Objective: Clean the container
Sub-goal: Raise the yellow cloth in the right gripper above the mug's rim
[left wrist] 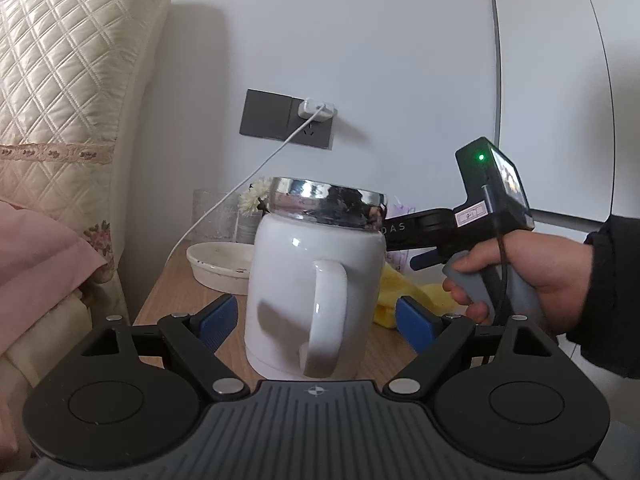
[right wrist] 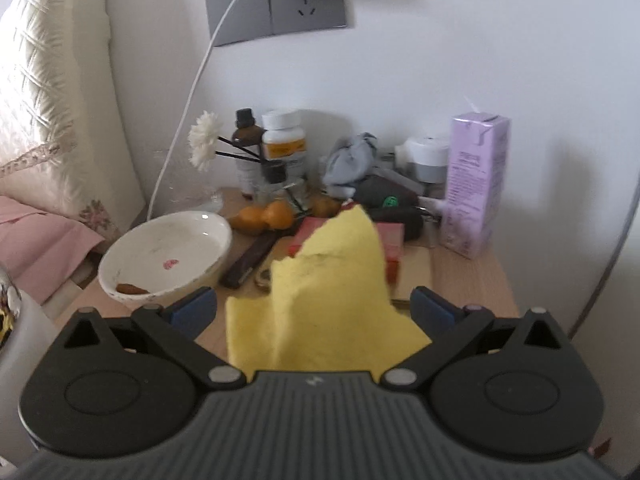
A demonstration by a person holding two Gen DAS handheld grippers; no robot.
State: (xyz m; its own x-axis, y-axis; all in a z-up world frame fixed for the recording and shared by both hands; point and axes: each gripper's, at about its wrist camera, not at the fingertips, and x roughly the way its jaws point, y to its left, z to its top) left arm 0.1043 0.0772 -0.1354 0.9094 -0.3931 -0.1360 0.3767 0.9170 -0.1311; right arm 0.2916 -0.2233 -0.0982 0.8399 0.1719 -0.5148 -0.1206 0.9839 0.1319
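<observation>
Left gripper (left wrist: 316,322) wide around white ceramic mug w/ chrome rim (left wrist: 316,276): heavy, slick, fragile imo, so we'd squeeze the body. Right gripper (right wrist: 314,306) wide, yellow cloth (right wrist: 328,288) loose between.

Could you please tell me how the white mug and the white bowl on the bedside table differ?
The white mug stands tall, with a handle and a shiny metal lid; the white bowl is low, wide and open, with no handle. The mug sits between the fingers of the open left claw; no claw is near the bowl. The bowl holds brown and red residue; the mug's outside looks clean. Both are white and rest upright on the wooden table.
</observation>
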